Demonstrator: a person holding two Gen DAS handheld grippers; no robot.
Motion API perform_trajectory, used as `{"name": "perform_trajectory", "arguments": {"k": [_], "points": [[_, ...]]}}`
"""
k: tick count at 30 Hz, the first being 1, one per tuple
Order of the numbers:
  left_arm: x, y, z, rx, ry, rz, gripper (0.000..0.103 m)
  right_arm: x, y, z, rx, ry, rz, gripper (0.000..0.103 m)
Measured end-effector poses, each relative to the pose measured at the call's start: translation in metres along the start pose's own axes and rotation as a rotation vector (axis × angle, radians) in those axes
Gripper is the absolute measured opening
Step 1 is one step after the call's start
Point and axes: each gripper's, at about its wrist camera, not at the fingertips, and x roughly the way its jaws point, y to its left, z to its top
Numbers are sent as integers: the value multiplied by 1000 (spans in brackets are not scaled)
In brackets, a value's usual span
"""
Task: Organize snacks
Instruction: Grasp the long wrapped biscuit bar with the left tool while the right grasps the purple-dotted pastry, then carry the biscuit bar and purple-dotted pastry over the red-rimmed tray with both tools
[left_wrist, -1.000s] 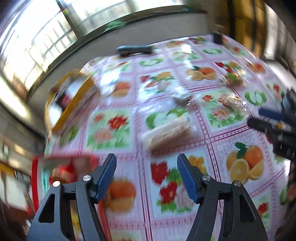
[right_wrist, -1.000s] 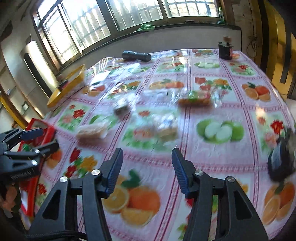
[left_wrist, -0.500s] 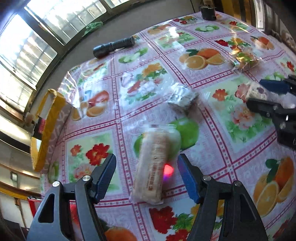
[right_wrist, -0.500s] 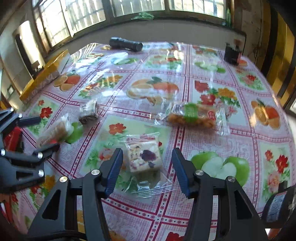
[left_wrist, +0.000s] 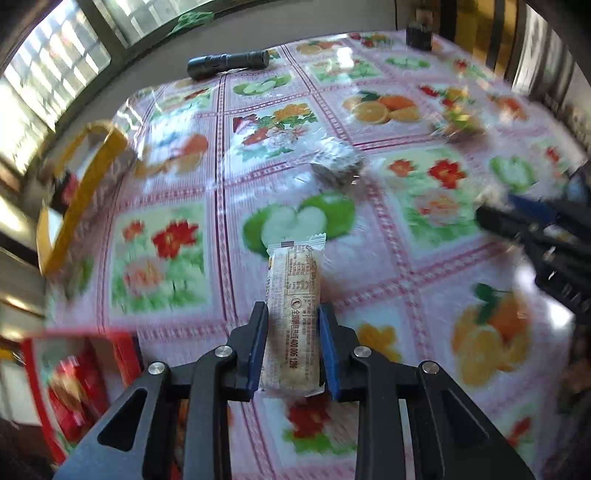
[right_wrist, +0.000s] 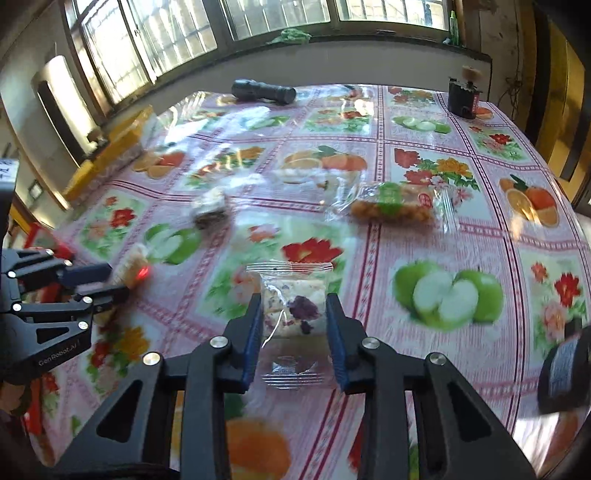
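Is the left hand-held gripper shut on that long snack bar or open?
Shut on it: the left hand-held gripper has both blue pads pressed against the sides of the long snack bar.

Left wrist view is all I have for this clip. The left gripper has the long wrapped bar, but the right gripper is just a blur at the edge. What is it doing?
Observer: The right gripper is shut on a clear-wrapped white snack with purple bits, its pads against both sides.
Operator: And the blurred packet further back on the right?
Observer: That is a clear packet of orange pieces with a green label. It lies flat on the tablecloth, apart from both grippers.
Operator: Anything close to the right gripper?
Observer: A dark round object sits at the right edge, too cut off to identify.
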Motion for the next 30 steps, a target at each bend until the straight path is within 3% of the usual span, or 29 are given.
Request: {"name": "perform_trajectory", "arguments": {"k": [4, 8, 10, 24, 30], "points": [[-35, 9, -27, -107, -52, -117, 27, -34, 10, -15, 34, -46, 84, 34], [-66, 17, -62, -220, -108, -185, 27, -65, 24, -31, 54, -92, 156, 34], [-75, 23, -73, -264, -128, -184, 27, -79, 32, -40, 67, -116, 190, 34], [-133, 50, -140, -422, -238, 116, 27, -111, 85, -77, 112, -140, 399, 34], [-137, 54, -154, -451, -245, 168, 27, -117, 110, -85, 65, -121, 441, 34]]}}
